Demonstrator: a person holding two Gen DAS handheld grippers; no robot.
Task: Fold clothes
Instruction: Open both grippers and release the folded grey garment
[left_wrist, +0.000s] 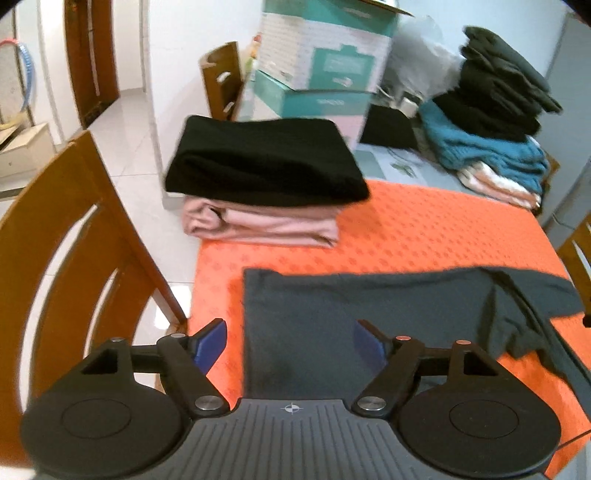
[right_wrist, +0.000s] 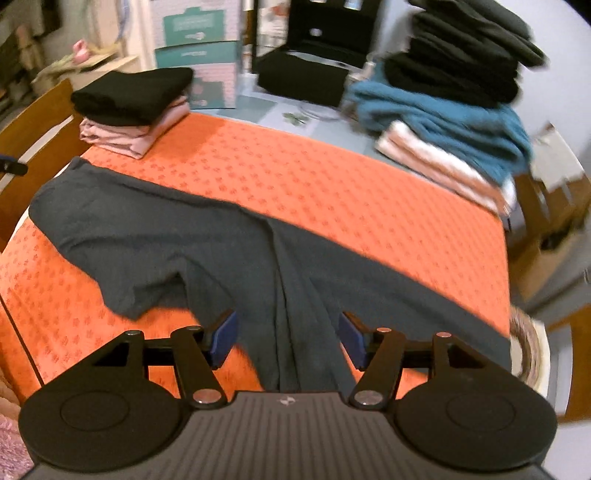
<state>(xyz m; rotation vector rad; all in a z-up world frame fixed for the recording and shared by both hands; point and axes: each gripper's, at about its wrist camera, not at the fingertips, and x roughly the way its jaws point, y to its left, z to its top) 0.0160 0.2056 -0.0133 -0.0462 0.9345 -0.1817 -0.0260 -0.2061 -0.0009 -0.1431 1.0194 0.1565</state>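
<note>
Dark grey garment (left_wrist: 369, 317) lies flat on the orange cloth (left_wrist: 424, 229) covering the counter, long axis running 9-to-3 across the near edge; one sleeve or leg end trails toward 3 o'clock in the left wrist view.

Left gripper (left_wrist: 291, 347): jaws wide, nothing between the pads, above the garment's 9 o'clock end, with the edge just inside the left pad.

Right gripper (right_wrist: 288, 339): jaws wide, nothing pinched; a narrow strip of the garment (right_wrist: 221, 251) runs toward 6 o'clock between and below its pads, not clamped.

Judgement: each gripper sits nearest its own end, so the next fold likely takes both.

No true containers in use. Stacks: black fold (left_wrist: 266, 158) on pink fold (left_wrist: 266, 225) at 11 o'clock; tall unfolded-looking pile (left_wrist: 498, 122) at 1 o'clock. Woven basket rim (right_wrist: 524, 350) at 3 o'clock in the right wrist view, contents hidden.
</note>
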